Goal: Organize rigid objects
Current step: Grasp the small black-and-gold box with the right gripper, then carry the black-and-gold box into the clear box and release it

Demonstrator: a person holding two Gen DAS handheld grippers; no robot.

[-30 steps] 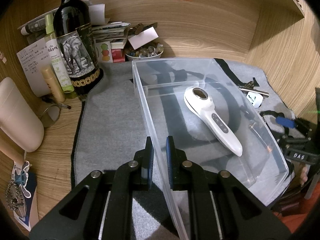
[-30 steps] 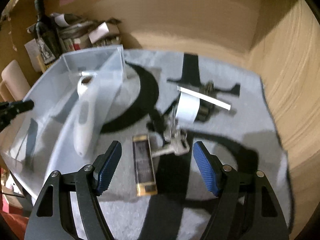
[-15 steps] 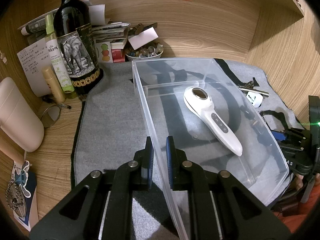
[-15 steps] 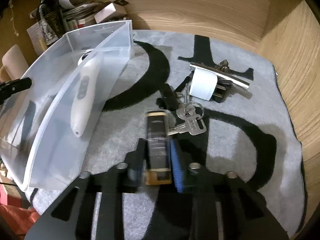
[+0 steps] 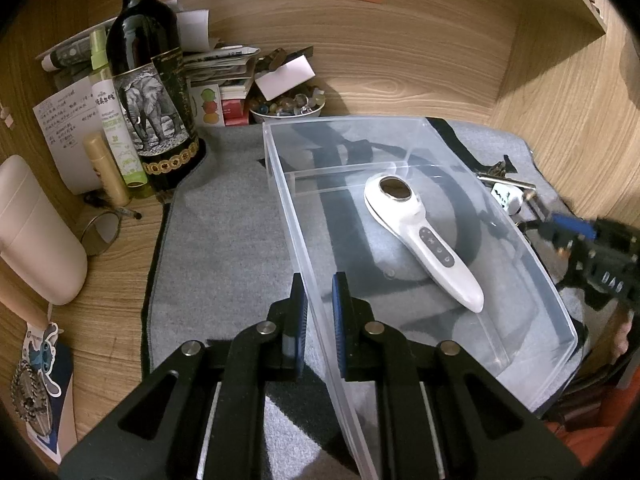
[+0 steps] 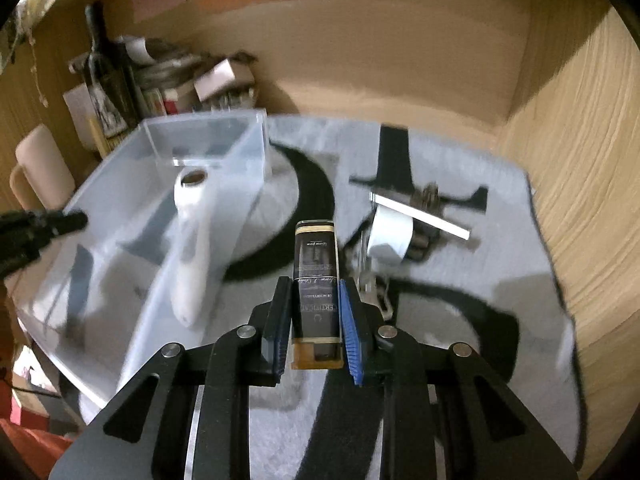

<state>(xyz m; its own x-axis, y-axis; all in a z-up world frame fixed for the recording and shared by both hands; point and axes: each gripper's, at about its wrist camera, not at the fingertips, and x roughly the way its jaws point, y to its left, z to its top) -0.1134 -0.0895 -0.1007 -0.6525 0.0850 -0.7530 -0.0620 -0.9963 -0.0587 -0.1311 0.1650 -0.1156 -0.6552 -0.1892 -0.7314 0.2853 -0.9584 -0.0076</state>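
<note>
My right gripper (image 6: 314,316) clamps the dark rectangular gold-ended box (image 6: 316,280); short grip, may slip. My left gripper (image 5: 319,300) pinches the clear plastic bin (image 5: 500,216) wall left of it; could tip.

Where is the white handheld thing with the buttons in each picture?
Left wrist view: the white handheld device lies in the middle of the clear bin, right of centre.
Right wrist view: the device is left of centre, inside the same bin.
Shared landmark: the wine bottle behind the bin.
</note>
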